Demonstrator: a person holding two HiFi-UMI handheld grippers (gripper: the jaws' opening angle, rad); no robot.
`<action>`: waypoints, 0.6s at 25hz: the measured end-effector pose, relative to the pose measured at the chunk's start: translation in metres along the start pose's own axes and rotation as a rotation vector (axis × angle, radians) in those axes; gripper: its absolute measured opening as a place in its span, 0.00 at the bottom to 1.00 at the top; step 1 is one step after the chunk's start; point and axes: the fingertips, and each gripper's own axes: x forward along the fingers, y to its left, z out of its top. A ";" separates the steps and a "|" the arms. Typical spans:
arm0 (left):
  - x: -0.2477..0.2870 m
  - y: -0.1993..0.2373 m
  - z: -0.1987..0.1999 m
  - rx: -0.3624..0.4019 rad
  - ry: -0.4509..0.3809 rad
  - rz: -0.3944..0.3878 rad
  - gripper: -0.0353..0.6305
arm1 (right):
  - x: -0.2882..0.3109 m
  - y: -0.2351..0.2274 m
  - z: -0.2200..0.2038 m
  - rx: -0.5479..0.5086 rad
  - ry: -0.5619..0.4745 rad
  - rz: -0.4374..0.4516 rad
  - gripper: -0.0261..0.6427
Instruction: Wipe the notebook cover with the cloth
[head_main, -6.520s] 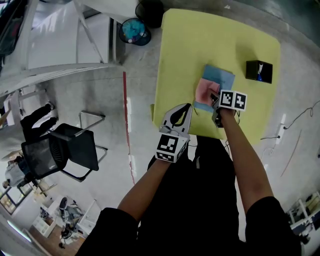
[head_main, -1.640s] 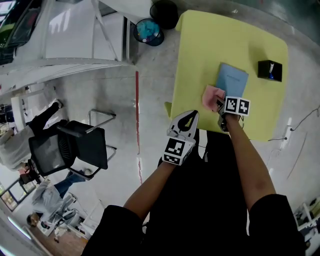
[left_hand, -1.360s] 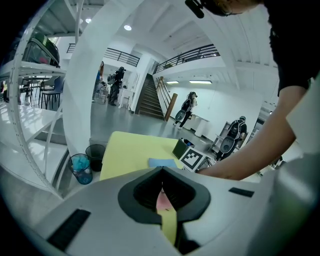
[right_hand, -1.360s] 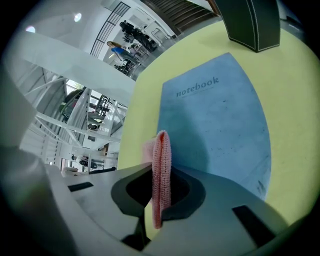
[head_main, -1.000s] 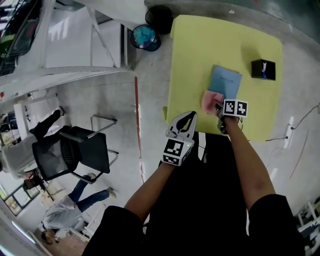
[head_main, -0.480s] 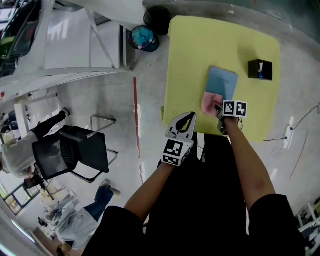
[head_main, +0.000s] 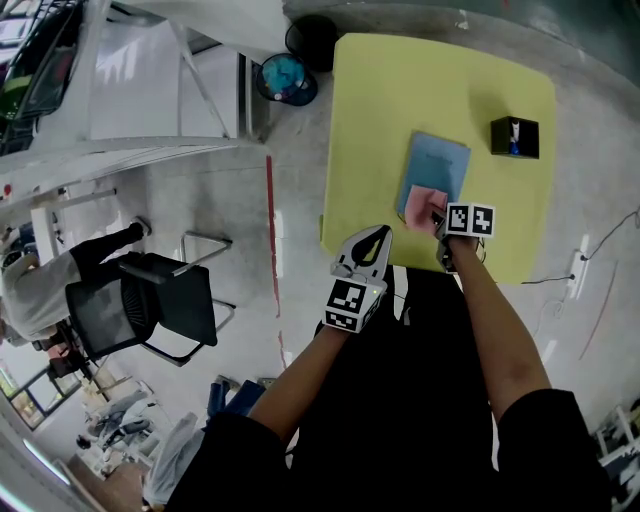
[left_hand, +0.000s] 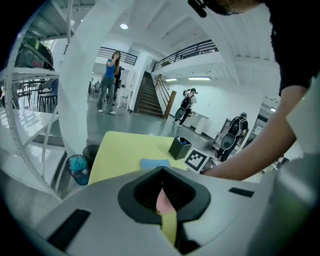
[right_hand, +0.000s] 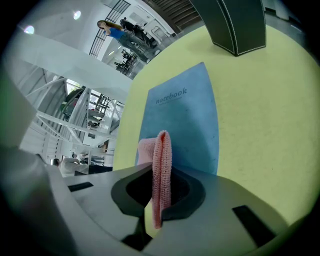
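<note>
My left claw (head_main: 373, 236) hung off the near edge of the yellow table (head_main: 380, 110). Its jaws were drawn together on nothing, and only a sliver of table and pink showed through the slit between them. To its right the blue notebook (head_main: 440, 160) lay flat on the table, cover up, with the pink cloth (head_main: 424, 202) resting on its near end. My right claw (head_main: 440, 214) was clamped on that cloth, a folded edge standing up between the jaws. Farther right stood a black holder (head_main: 514, 137), well apart from the notebook. I judged the wiping under way. The cover's far part lay bare, and whether it had been wiped I could not tell.
</note>
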 end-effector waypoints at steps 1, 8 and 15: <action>0.001 -0.002 0.001 0.002 0.000 -0.001 0.06 | -0.001 -0.001 0.000 -0.001 0.000 -0.001 0.09; 0.008 -0.012 0.005 0.010 0.003 -0.005 0.06 | -0.011 -0.012 0.000 -0.003 -0.003 0.000 0.09; 0.023 -0.029 0.013 -0.035 0.000 -0.036 0.06 | -0.021 -0.025 0.001 0.005 -0.021 -0.010 0.09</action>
